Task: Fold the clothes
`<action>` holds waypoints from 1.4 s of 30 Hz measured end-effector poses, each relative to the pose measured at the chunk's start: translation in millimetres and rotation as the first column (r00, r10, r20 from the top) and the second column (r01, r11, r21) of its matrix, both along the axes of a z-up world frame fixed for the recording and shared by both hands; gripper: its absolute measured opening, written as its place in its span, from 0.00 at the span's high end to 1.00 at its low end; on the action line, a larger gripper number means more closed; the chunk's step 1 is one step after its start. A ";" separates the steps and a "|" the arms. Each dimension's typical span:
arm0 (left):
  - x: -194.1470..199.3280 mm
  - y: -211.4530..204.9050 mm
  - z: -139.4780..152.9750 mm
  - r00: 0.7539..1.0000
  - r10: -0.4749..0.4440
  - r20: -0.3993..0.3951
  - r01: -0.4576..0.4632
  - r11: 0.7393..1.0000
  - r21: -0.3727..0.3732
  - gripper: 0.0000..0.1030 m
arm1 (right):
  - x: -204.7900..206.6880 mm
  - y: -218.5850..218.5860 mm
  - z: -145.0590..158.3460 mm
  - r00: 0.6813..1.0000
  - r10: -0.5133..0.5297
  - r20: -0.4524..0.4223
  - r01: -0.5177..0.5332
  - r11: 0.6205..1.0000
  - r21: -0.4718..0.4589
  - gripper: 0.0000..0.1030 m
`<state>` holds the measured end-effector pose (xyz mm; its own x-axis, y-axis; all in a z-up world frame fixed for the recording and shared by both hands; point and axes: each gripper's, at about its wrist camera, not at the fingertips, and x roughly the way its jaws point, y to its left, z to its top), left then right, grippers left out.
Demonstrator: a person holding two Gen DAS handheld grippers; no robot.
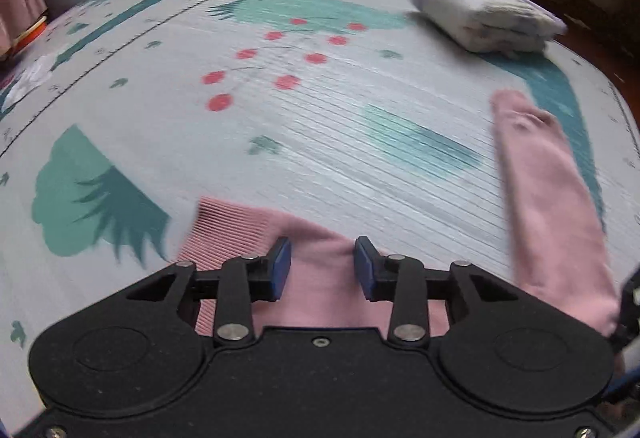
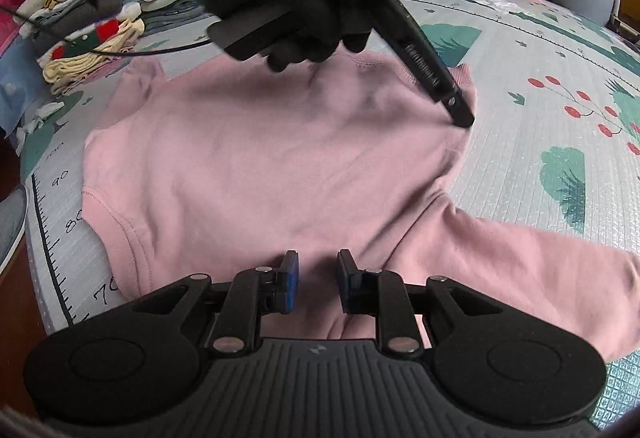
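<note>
two grippers work one pink sweatshirt [image 2: 280, 165], which lies spread flat on a patterned play mat [image 2: 540, 109]. in the right wrist view the body of the garment fills the centre, one sleeve [image 2: 540, 270] running out toward 4 o'clock and the ribbed hem [image 2: 460, 71] lying at about 1 o'clock. the right gripper [image 2: 318, 286] hovers over the near edge of the garment, jaws narrowly parted, pink cloth visible in the gap but no pad clearly pressing it. the left gripper [image 1: 322, 266], held by a gloved hand [image 2: 288, 17], points down at the hem corner; its jaws stand partly apart over the cloth and appear to hold nothing. a folded white garment [image 1: 484, 19] rests at 1 o'clock in the left wrist view, well apart from the sweatshirt. more clothes [image 2: 80, 33] are heaped at 10 o'clock in the right wrist view. judged step: taking hold for a first fold. to do it well, pinch one layer pair cleanly at hem and shoulder, lift both ends evenly, and keep the sleeve from dragging under the body.
</note>
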<state>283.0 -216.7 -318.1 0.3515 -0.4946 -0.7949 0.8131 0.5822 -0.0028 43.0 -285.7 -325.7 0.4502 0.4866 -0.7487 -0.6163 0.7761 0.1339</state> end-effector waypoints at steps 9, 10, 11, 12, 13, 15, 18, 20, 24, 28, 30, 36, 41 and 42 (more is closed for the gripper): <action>13.6 -5.0 2.1 0.996 0.086 -0.031 -0.086 0.996 -0.002 0.69 | 1.7 0.6 -6.9 1.000 -0.013 0.015 0.013 1.000 -0.008 0.77; 13.1 -4.4 3.2 0.996 0.084 -0.032 -0.084 0.996 0.000 0.69 | 1.7 1.4 -7.0 1.000 -0.014 0.016 0.015 1.000 -0.011 0.77; 11.4 -5.1 4.9 0.997 0.070 -0.026 -0.070 0.998 0.010 0.69 | 1.4 1.6 -6.8 1.000 -0.015 0.017 0.015 1.000 -0.012 0.77; 8.7 -5.7 7.6 0.999 0.053 -0.013 -0.053 0.998 0.016 0.69 | 0.9 1.3 -6.3 1.000 -0.014 0.016 0.015 1.000 -0.012 0.77; 4.0 -6.3 12.1 0.999 0.028 0.014 -0.029 0.999 0.018 0.69 | 0.1 -0.3 -4.2 1.000 -0.009 0.012 0.009 1.000 -0.010 0.77; -6.2 -5.5 19.2 0.999 -0.016 0.031 0.016 1.000 0.016 0.69 | -3.1 -7.5 1.1 1.000 0.001 0.008 -0.001 1.000 -0.002 0.78; -25.9 -2.6 25.7 0.995 -0.099 0.029 0.099 0.995 0.017 0.69 | -11.2 -29.4 11.2 1.000 -0.011 0.002 0.011 1.000 -0.010 0.77; -41.8 0.0 26.3 0.987 -0.159 0.013 0.158 0.987 0.025 0.69 | -16.6 -41.2 15.8 1.000 -0.015 0.002 0.015 1.000 -0.011 0.77; -84.6 16.1 31.4 0.954 -0.298 -0.046 0.299 0.954 0.015 0.69 | -23.9 -42.3 17.4 1.000 0.012 0.001 -0.012 1.000 -0.017 0.77; -135.6 45.5 34.9 0.903 -0.422 -0.079 0.425 0.904 0.033 0.69 | -22.1 -24.6 16.8 0.998 0.057 0.031 -0.056 0.998 -0.029 0.77; -158.3 61.9 33.0 0.890 -0.446 -0.093 0.451 0.891 0.048 0.69 | -17.4 -19.1 10.9 0.997 0.074 0.005 -0.073 0.995 -0.062 0.77; -218.7 118.4 25.1 0.895 -0.436 -0.096 0.445 0.886 0.133 0.69 | -18.6 -15.8 9.9 0.993 0.121 -0.009 -0.121 0.986 -0.113 0.77; -238.5 158.3 12.6 0.943 -0.319 -0.100 0.332 0.928 0.169 0.69 | -23.0 5.5 1.5 0.977 0.211 -0.038 -0.214 0.963 -0.163 0.77; -239.3 163.9 17.4 0.949 -0.298 -0.100 0.310 0.938 0.154 0.69 | -23.2 5.4 1.5 0.975 0.220 -0.033 -0.222 0.961 -0.164 0.77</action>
